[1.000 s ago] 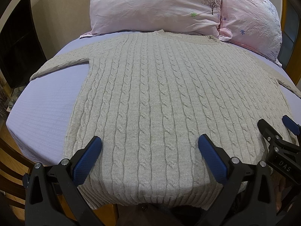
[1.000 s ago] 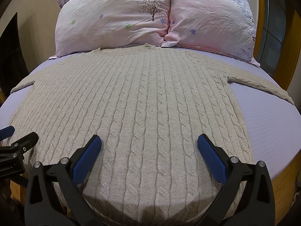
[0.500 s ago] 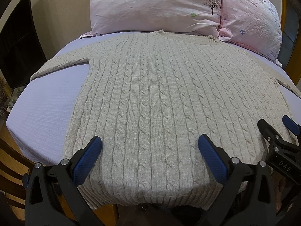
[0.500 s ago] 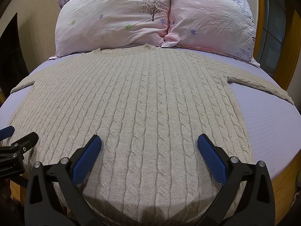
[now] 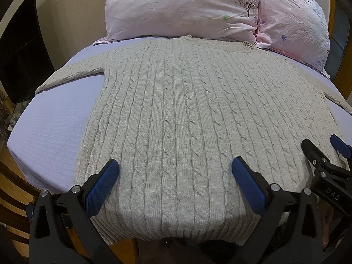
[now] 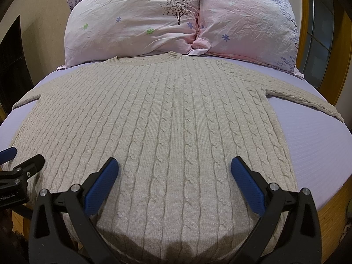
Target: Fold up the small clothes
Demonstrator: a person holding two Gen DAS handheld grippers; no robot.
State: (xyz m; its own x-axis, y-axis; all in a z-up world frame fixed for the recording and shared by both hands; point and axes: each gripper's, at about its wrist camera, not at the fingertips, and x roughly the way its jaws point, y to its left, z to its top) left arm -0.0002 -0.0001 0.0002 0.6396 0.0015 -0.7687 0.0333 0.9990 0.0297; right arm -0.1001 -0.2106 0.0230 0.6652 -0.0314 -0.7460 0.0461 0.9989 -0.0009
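A beige cable-knit sweater (image 5: 187, 114) lies flat, spread out on the lilac bed sheet (image 5: 55, 127), collar toward the pillows, sleeves out to both sides. It also shows in the right wrist view (image 6: 167, 121). My left gripper (image 5: 175, 171) is open and empty, hovering over the sweater's hem on the left half. My right gripper (image 6: 173, 171) is open and empty over the hem's right half. The right gripper's fingers (image 5: 312, 151) show at the right edge of the left wrist view; the left gripper's finger (image 6: 28, 166) shows at the left edge of the right wrist view.
Two pink flowered pillows (image 6: 136, 24) (image 6: 246, 26) lean at the head of the bed. A wooden bed frame (image 6: 330, 215) runs under the sheet. A dark screen (image 5: 19, 55) stands at the left, a wooden door frame (image 6: 338, 50) at the right.
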